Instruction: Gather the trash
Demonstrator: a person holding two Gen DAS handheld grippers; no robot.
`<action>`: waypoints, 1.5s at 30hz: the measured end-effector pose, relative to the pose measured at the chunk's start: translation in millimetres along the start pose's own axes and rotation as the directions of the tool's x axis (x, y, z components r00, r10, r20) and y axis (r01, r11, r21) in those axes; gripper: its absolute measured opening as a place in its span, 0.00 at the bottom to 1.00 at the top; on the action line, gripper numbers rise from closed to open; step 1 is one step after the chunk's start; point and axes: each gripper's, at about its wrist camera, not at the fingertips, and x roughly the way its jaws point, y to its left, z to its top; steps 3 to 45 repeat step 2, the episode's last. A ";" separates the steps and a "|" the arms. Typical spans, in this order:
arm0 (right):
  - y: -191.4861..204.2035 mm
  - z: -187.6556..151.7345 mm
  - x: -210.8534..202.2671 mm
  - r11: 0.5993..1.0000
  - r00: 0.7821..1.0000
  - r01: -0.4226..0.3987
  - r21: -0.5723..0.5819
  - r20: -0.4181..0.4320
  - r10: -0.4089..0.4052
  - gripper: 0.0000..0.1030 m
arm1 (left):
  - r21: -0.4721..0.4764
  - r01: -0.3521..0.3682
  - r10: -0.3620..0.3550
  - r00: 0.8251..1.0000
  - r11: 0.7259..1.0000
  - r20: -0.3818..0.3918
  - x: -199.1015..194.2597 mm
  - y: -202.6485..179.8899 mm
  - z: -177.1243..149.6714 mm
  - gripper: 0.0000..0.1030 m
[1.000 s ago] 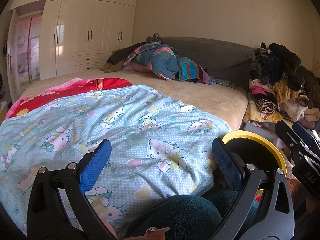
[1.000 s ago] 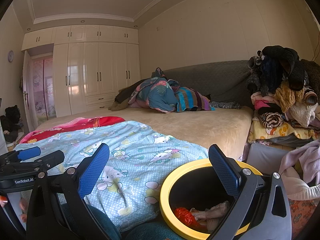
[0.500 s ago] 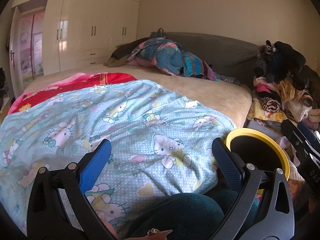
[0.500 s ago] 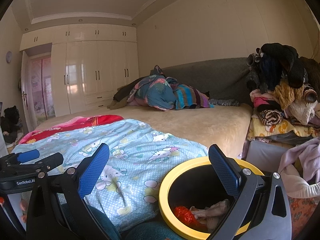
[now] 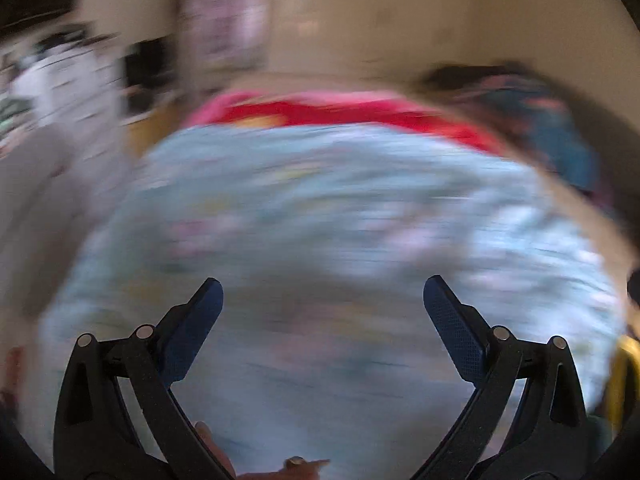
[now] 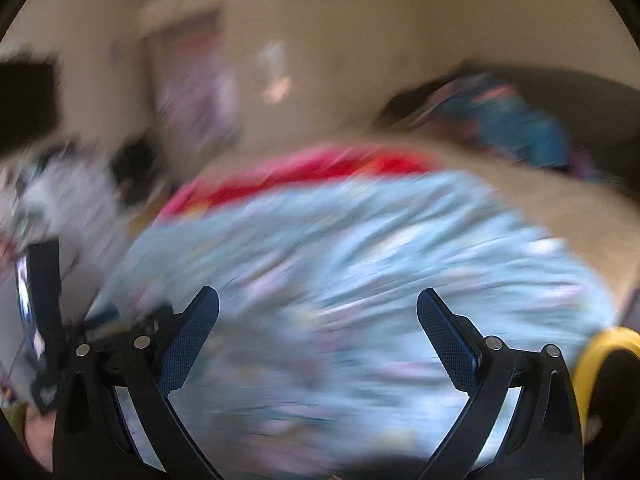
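Both views are heavily motion-blurred. My left gripper point(image 5: 322, 286) is open and empty over the light-blue patterned quilt point(image 5: 340, 208). My right gripper point(image 6: 318, 298) is open and empty over the same quilt point(image 6: 360, 248). The yellow-rimmed black trash bin point(image 6: 600, 356) shows at the right edge of the right wrist view, and a sliver of its rim point(image 5: 624, 376) at the right edge of the left wrist view. Part of the left gripper point(image 6: 44, 300) shows at the far left of the right wrist view. No trash piece can be made out.
A red blanket point(image 5: 340, 112) lies beyond the quilt on the bed. A blue bundle of bedding point(image 6: 512, 124) sits at the back right. Blurred white and dark furniture point(image 5: 60, 80) stands at the left.
Both cameras have swung quickly to the left. The bin has slid to the right edge of both views, and the clothes pile has left view. Both grippers stay open.
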 end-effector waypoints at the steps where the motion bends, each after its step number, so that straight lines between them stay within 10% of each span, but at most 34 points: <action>1: 25.8 3.5 36.2 0.997 0.995 -0.056 -0.044 -0.087 0.052 0.94 | -0.022 -0.047 0.046 0.999 0.999 -0.019 11.6 19.9 3.1 0.90; 45: 41.7 4.5 59.3 0.995 0.988 -0.078 -0.065 -0.138 0.068 0.94 | -0.048 -0.085 0.083 0.996 0.995 -0.039 24.2 42.6 5.2 0.90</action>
